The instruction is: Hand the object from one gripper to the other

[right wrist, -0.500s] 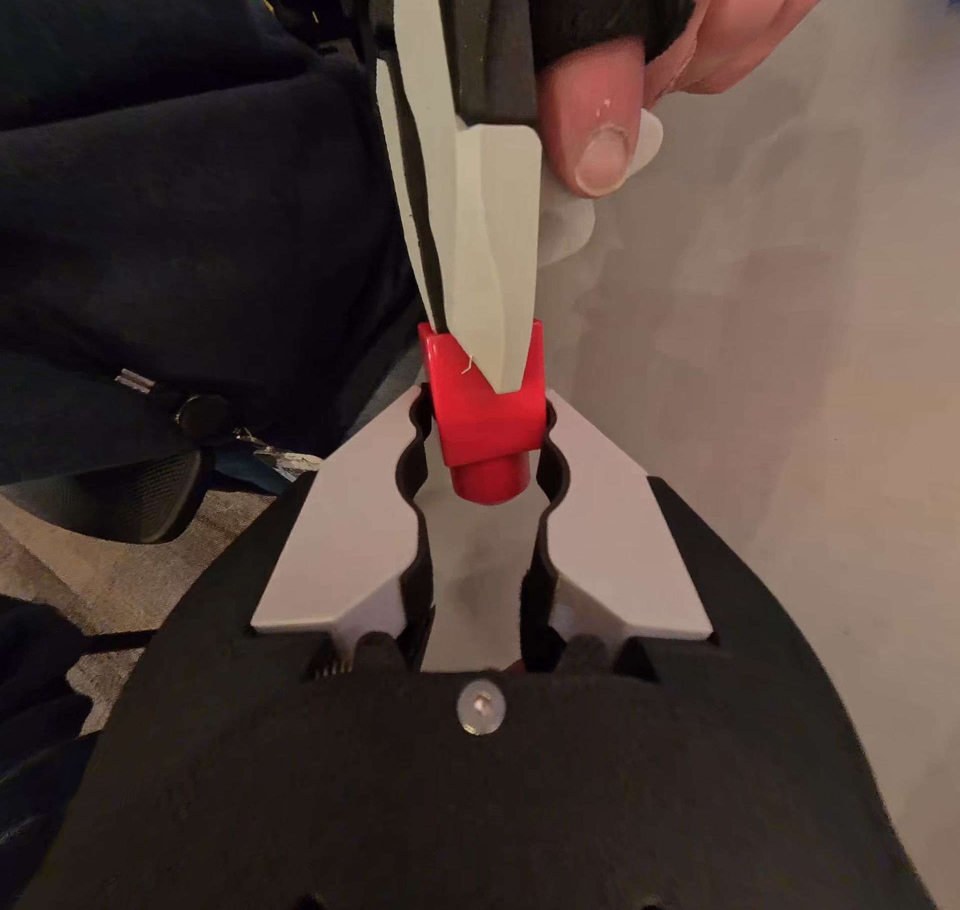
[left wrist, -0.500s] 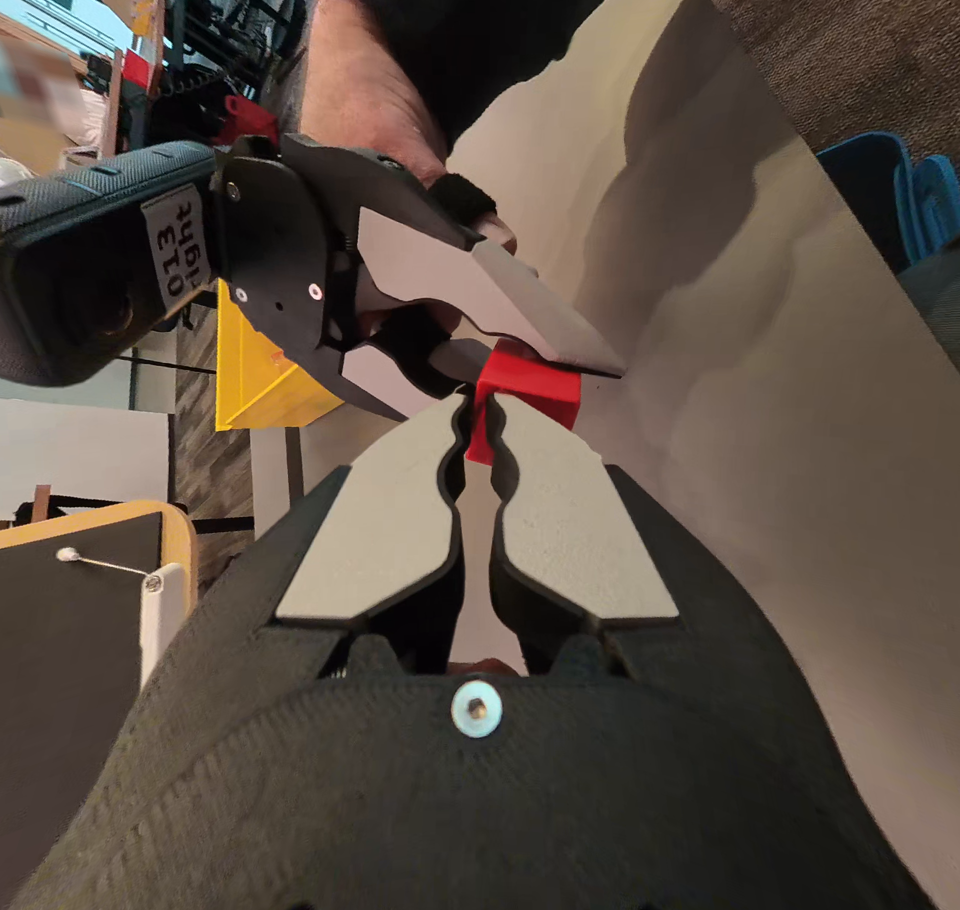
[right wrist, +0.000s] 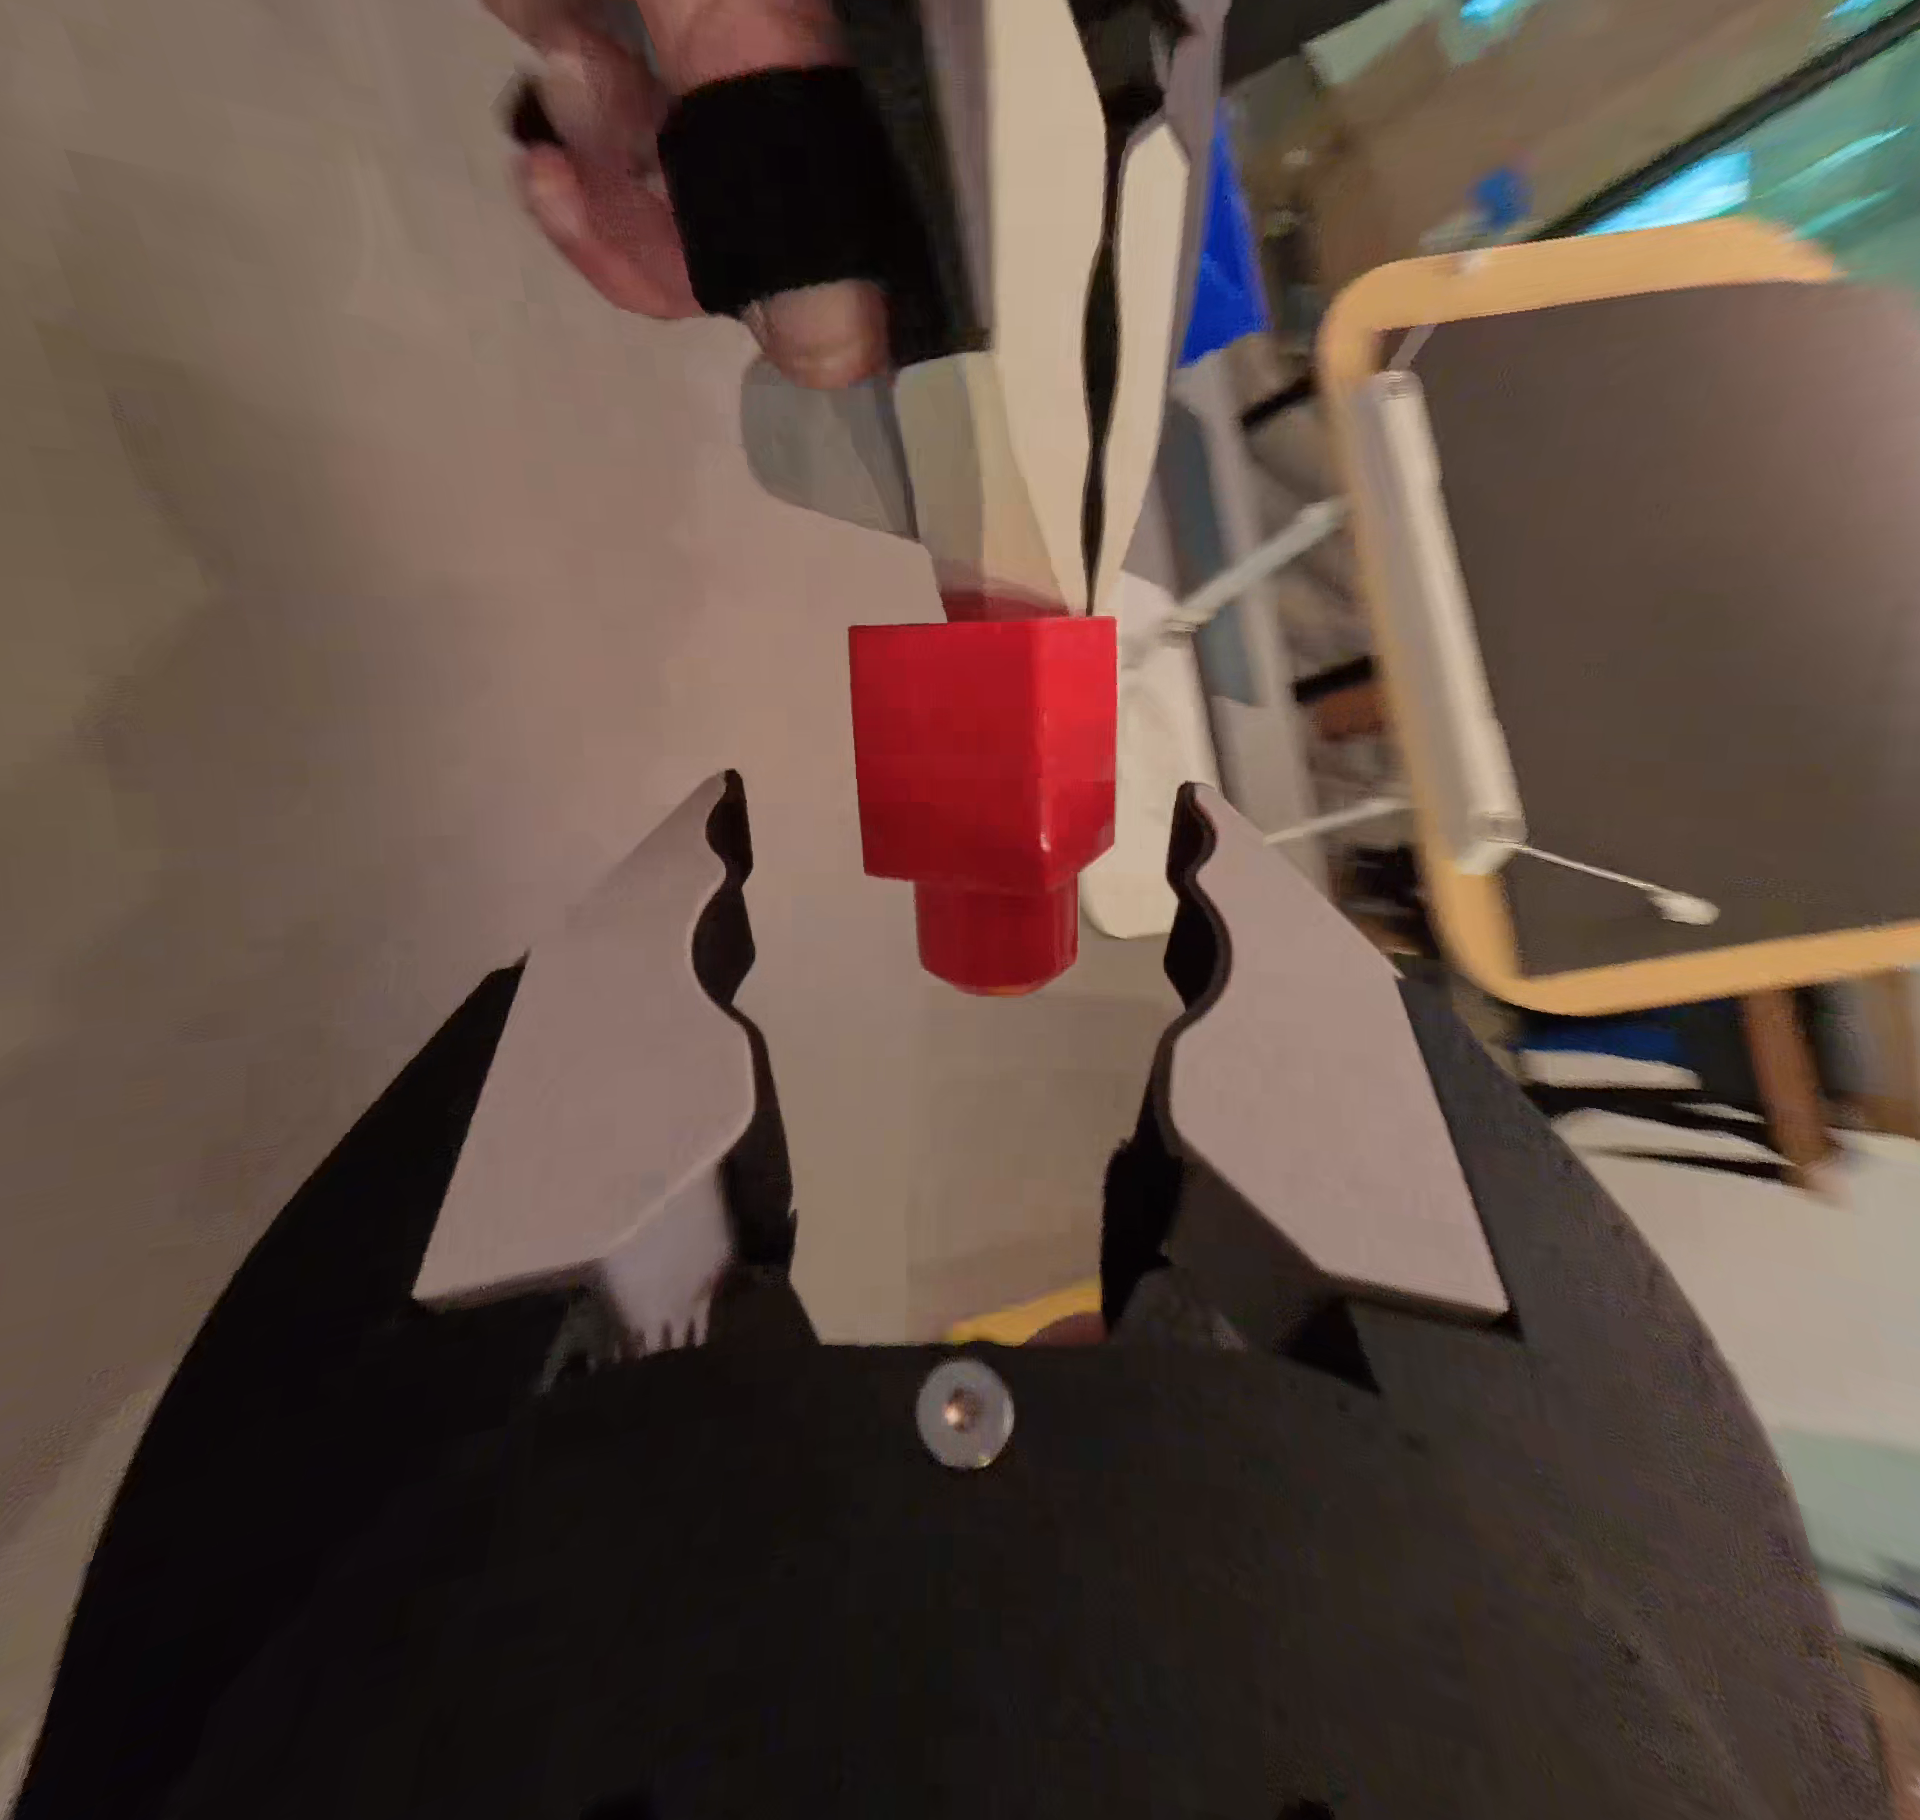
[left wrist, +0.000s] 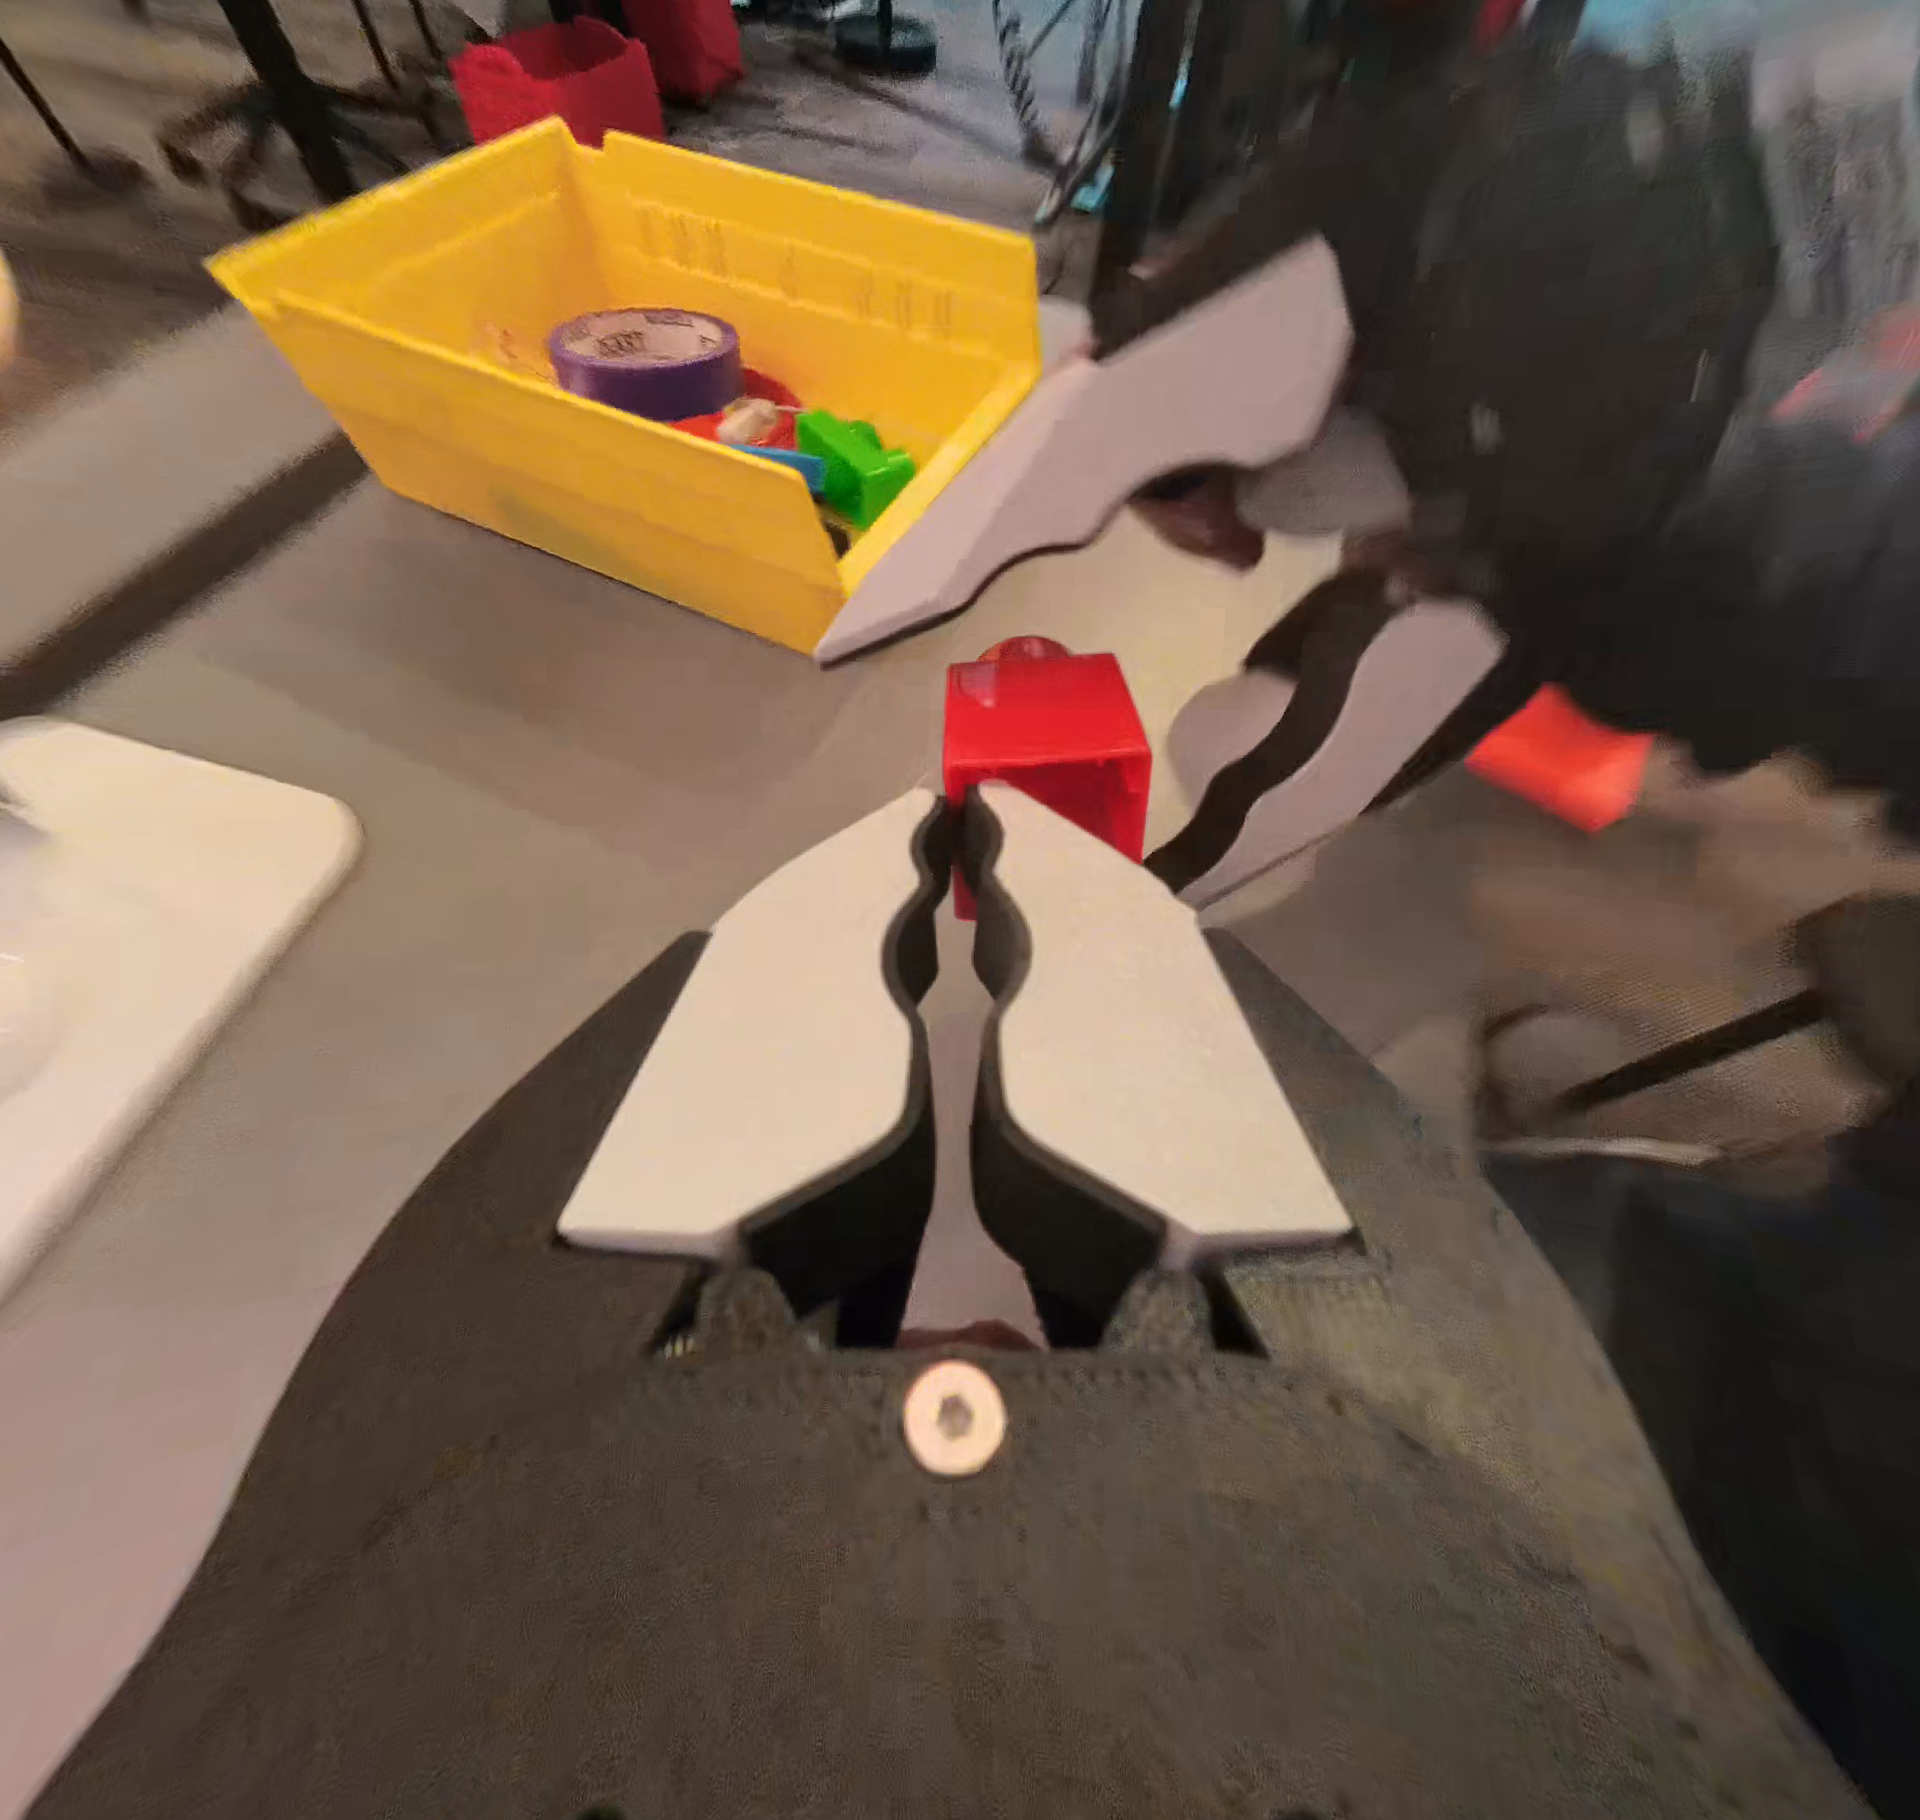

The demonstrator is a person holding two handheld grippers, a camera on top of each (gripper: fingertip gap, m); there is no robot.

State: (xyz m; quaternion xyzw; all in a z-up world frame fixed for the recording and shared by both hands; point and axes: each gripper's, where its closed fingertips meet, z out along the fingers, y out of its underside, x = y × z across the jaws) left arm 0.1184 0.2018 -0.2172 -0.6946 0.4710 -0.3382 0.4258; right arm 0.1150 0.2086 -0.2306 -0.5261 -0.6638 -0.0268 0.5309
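Red is sitting pinched at the tips of the left gripper [left wrist: 961,814] in the left wrist view, where the red block [left wrist: 1044,731] is hanging above the grey table [left wrist: 520,731] while the right gripper [left wrist: 1039,731] is flanking it with fingers spread wide, touching nothing. In the right wrist view the right gripper [right wrist: 961,794] is gaping around the block [right wrist: 982,742], whose round stub is pointing between the fingers, so the person's best move is probably backing straight out without brushing either side.

Both grippers, left gripper [left wrist: 958,814] and right gripper [right wrist: 961,799], have textured black bodies, pale grey wavy-edged fingers [left wrist: 790,1032] and a silver screw [left wrist: 954,1419].
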